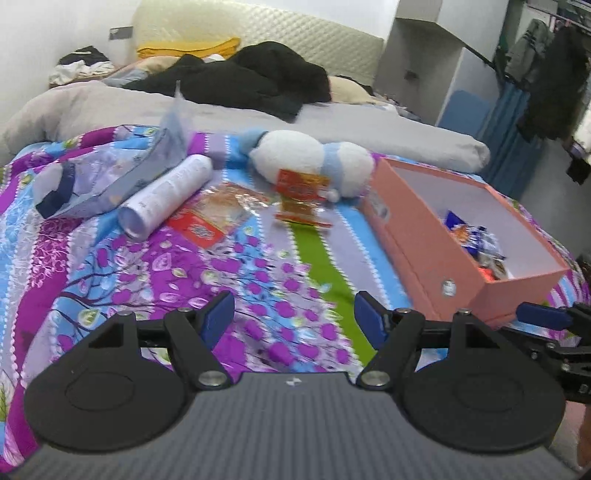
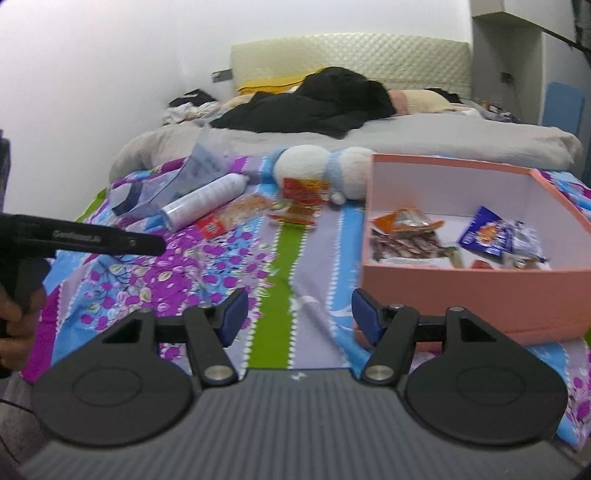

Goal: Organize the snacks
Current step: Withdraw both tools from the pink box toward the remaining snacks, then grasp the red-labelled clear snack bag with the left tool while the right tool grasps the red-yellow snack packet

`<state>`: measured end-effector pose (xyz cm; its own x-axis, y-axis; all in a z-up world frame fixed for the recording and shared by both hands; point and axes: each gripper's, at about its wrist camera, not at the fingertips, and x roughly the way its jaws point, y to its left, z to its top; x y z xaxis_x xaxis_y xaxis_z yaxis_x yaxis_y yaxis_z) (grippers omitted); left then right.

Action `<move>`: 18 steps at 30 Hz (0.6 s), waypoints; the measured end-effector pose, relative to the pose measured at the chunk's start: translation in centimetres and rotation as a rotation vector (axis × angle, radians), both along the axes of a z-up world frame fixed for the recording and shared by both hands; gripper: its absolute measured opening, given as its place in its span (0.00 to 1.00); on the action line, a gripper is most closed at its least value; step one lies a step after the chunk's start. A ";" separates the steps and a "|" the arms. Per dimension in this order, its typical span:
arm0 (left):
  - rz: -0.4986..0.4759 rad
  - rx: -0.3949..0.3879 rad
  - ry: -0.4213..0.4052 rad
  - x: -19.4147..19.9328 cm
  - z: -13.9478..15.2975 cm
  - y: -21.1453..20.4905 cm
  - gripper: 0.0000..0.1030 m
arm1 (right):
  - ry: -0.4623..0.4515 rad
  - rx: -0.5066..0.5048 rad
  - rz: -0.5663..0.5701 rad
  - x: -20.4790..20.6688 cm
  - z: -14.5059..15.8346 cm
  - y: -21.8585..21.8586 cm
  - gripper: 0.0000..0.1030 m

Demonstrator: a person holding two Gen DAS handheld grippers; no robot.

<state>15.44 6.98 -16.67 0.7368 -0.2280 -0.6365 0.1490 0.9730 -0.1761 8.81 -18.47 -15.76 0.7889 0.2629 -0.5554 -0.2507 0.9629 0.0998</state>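
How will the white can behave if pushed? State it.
The white can lies on its side on the quilt, so it would likely roll. Its smooth round wall may slip between pads. It looks rigid, unlike the packets beside it.

A soft white and blue plush toy (image 1: 312,162) lies on the bright flowery bedspread (image 1: 147,280). A white spray can (image 1: 168,194) lies on its side near a clear plastic bag (image 1: 122,173). Black clothes (image 1: 243,81) sit piled by the padded cream headboard (image 1: 258,33).

Snack packets (image 2: 295,201) lie left of box (image 2: 443,291), seemingly touching plush (image 2: 321,170).
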 end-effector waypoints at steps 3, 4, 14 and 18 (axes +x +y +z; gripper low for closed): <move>0.015 -0.009 0.005 1.4 -1.0 1.1 0.74 | 0.000 -0.023 0.035 1.3 -0.2 1.4 0.62; 0.015 -0.011 0.006 1.9 -1.5 1.5 0.74 | 0.000 -0.029 0.050 1.9 -0.3 2.0 0.62; -0.024 0.148 0.009 9.2 -5.6 3.1 0.80 | 0.014 -0.097 0.063 10.4 -3.4 6.4 0.61; -0.084 0.213 0.005 12.8 -7.4 2.9 0.80 | 0.048 -0.224 0.030 14.4 -5.1 7.8 0.61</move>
<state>28.28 9.86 -24.04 0.7174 -0.1485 -0.6806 0.2304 0.9726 0.0306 23.18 -10.66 -20.88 0.7540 0.1516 -0.6392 -0.2792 0.9547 -0.1029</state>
